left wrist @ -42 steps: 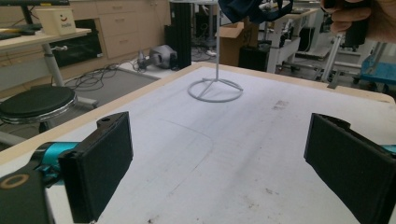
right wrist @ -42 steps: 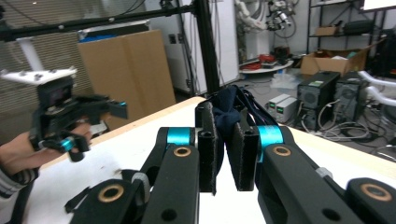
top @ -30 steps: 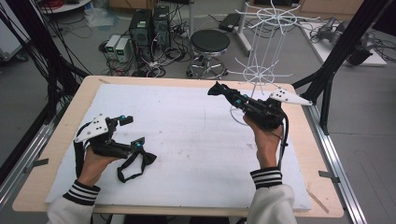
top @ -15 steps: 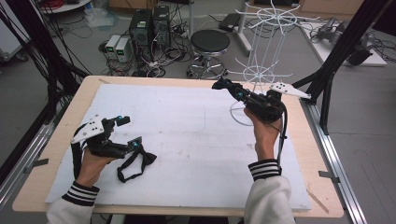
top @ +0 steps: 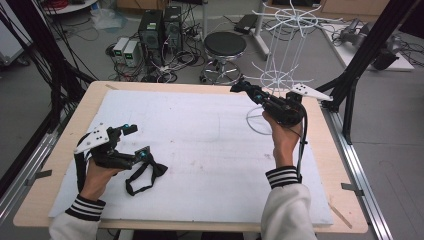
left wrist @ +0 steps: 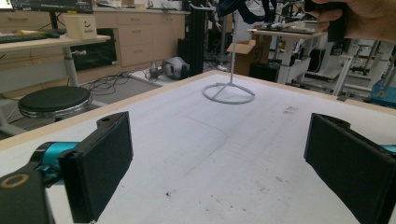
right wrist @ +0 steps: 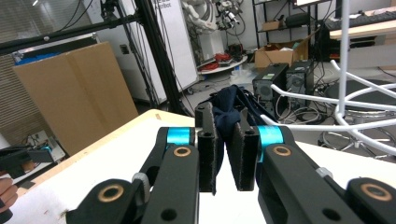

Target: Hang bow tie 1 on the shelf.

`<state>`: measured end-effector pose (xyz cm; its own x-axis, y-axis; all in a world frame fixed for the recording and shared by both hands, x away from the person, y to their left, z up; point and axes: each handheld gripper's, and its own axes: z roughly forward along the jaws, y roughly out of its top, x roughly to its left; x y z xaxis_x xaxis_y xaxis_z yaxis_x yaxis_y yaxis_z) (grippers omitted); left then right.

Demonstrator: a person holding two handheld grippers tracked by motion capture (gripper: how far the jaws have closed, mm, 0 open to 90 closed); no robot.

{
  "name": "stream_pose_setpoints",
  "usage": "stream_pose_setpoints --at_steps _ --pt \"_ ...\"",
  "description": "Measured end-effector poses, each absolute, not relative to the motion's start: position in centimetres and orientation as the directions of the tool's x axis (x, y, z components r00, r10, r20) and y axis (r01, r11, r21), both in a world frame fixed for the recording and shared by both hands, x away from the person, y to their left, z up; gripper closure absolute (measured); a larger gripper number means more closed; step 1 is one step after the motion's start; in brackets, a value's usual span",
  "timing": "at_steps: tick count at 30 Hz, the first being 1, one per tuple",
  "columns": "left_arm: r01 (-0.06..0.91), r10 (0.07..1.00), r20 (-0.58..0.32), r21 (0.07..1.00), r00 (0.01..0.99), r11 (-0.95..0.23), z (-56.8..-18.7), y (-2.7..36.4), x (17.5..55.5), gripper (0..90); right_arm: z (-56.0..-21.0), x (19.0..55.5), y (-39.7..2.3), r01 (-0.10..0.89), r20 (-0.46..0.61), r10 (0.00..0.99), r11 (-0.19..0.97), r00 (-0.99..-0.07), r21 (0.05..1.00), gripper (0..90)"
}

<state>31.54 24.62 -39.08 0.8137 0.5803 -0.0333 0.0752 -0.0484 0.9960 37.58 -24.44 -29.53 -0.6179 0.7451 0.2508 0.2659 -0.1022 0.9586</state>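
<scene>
Raised since the earlier frame, right gripper [right wrist: 223, 154] nears the white wire rack [top: 281, 60].
Its jaws pinch a dark cloth [right wrist: 229, 112] beside the rack; left gripper [top: 134, 142] rests wide open, holding nothing, well apart. No legible writing.

1. I'm working in a robotics lab: black framing posts [top: 365, 55] stand round my table [top: 210, 86].
2. Far behind it, desktop computers [top: 160, 25] sit on the floor among tangled cables [top: 165, 65], beside a round stool [top: 225, 45].
3. To the left I see a cardboard panel [right wrist: 70, 93]; far off, white robot arms [right wrist: 201, 14] and cluttered benches [left wrist: 46, 42].
</scene>
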Motion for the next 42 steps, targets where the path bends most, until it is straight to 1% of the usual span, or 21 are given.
stream_pose_setpoints --at_steps 20,30,32,42 --pt "0.080 0.571 -0.027 0.995 0.820 -0.067 -39.2 24.4 31.5 8.4 -29.2 38.6 -25.5 0.285 0.303 0.762 -0.161 -0.572 0.945 82.9" --pt "0.081 0.569 -0.027 0.994 0.822 -0.069 -39.3 24.4 31.4 8.4 -29.1 38.9 -25.9 0.286 0.304 0.788 -0.169 -0.536 0.943 82.6" --pt "0.081 0.569 -0.025 0.994 0.822 -0.073 -39.4 24.4 31.4 8.4 -29.2 38.9 -26.1 0.292 0.320 0.783 -0.185 -0.533 0.938 82.5" --pt "0.081 0.567 -0.021 0.993 0.824 -0.081 -39.4 24.4 31.4 8.4 -29.3 38.9 -26.5 0.293 0.288 0.815 -0.154 -0.502 0.944 81.7"
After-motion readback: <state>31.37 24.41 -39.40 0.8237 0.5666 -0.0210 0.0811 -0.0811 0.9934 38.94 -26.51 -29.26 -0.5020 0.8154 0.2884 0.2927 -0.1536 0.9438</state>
